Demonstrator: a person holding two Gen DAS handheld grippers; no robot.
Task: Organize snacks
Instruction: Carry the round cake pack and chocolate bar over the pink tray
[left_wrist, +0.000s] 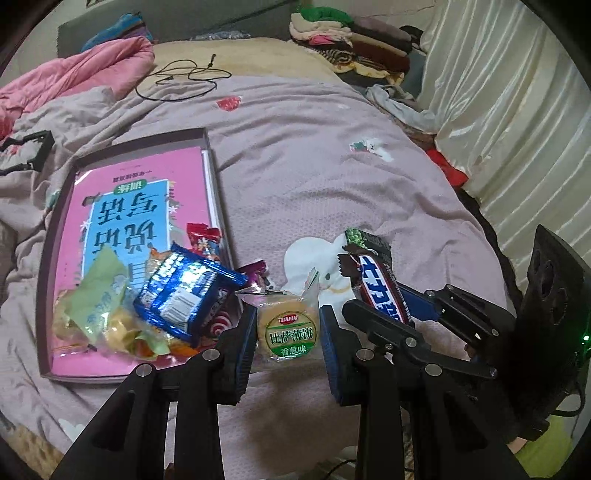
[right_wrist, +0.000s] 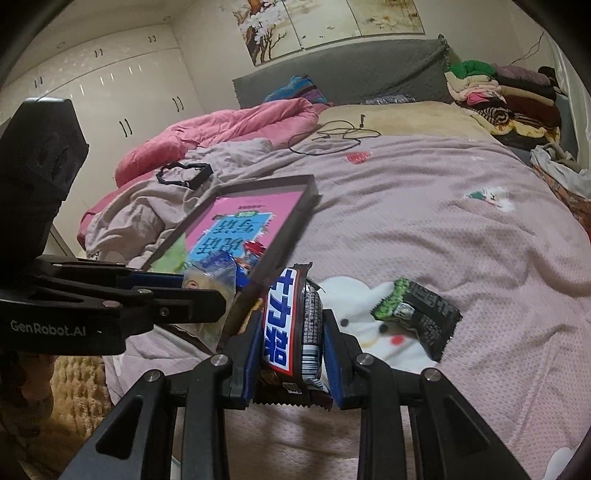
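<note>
Both grippers level, clamping cracker packet and chocolate bar

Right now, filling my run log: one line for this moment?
left gripper: shut on biscuit pack | right gripper: shut on chocolate bar | tray: holds snacks

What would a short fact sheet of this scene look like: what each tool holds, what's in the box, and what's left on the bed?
left gripper: jaws closed on round yellow cracker in clear wrapper
right gripper: jaws closed on brown, white and blue chocolate bar
shallow grey box: pink book, shiny blue packet, green and yellow snack bags
loose on bed: small black and green packet
surface: pinkish-mauve quilt
</note>
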